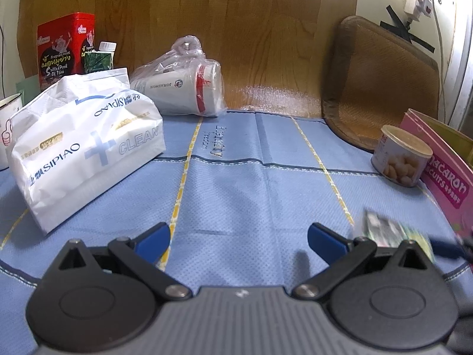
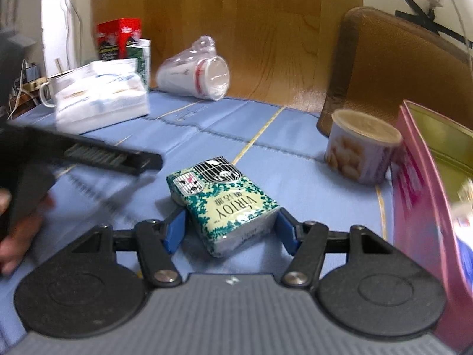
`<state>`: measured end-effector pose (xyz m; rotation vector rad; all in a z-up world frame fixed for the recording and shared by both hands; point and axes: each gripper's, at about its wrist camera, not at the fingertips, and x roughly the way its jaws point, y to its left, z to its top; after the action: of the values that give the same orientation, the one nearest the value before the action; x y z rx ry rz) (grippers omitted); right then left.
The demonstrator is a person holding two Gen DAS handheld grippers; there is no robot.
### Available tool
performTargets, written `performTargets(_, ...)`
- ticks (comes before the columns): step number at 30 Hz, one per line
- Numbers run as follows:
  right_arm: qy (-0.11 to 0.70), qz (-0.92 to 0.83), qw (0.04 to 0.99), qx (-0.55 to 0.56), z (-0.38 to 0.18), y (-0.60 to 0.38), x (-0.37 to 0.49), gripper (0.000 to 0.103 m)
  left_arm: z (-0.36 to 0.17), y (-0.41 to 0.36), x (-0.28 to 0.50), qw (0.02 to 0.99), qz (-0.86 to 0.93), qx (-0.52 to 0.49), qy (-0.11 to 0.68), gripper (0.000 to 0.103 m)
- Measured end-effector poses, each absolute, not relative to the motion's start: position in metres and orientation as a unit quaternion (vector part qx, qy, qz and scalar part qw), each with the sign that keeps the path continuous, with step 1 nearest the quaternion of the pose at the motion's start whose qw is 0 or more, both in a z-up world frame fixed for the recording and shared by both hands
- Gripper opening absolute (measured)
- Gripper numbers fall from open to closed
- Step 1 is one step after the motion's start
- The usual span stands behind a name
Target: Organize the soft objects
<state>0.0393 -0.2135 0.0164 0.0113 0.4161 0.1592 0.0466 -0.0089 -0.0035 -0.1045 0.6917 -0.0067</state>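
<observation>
A small green-and-white Virjoy tissue pack (image 2: 224, 204) lies on the blue cloth (image 2: 266, 148), between the blue fingers of my right gripper (image 2: 229, 227). The jaws stand at its two sides, and I cannot tell whether they press it. The same pack shows blurred at the right of the left wrist view (image 1: 393, 230). My left gripper (image 1: 239, 239) is open and empty above the cloth (image 1: 236, 183). A large white Sipiao tissue pack (image 1: 85, 145) lies to its left and also shows in the right wrist view (image 2: 100, 97).
A bagged stack of paper cups (image 1: 183, 88) lies on its side at the back. A red tin (image 1: 65, 47) and a green carton (image 1: 100, 59) stand at the back left, a mug (image 1: 6, 124) at the left edge. A nut can (image 1: 402, 156), pink Macaron box (image 1: 443, 183) and woven mat (image 1: 381, 82) stand right.
</observation>
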Motion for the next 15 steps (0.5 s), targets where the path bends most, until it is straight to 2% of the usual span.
performTargets(9,0.198,0.102,0.975,0.010,0.003,-0.202,-0.032,0.069,-0.005,-0.014,0.047,0.938,-0.001,-0.034,0.344,0.103)
performTargets(10,0.197,0.101,0.975,0.010,0.002,-0.202,-0.034,0.071,-0.005,-0.014,0.047,0.938,-0.002,-0.033,0.344,0.103)
performTargets(11,0.194,0.096,0.976,0.008,0.001,-0.200,-0.037,0.081,-0.005,-0.014,0.046,0.938,-0.001,-0.033,0.344,0.103)
performTargets(12,0.192,0.086,0.978,0.004,0.001,-0.199,-0.038,0.086,-0.005,-0.014,0.046,0.938,-0.002,-0.032,0.344,0.103)
performTargets(15,0.189,0.080,0.979,-0.001,-0.001,-0.197,-0.044,0.087,-0.005,-0.014,0.046,0.938,-0.005,-0.030,0.344,0.103)
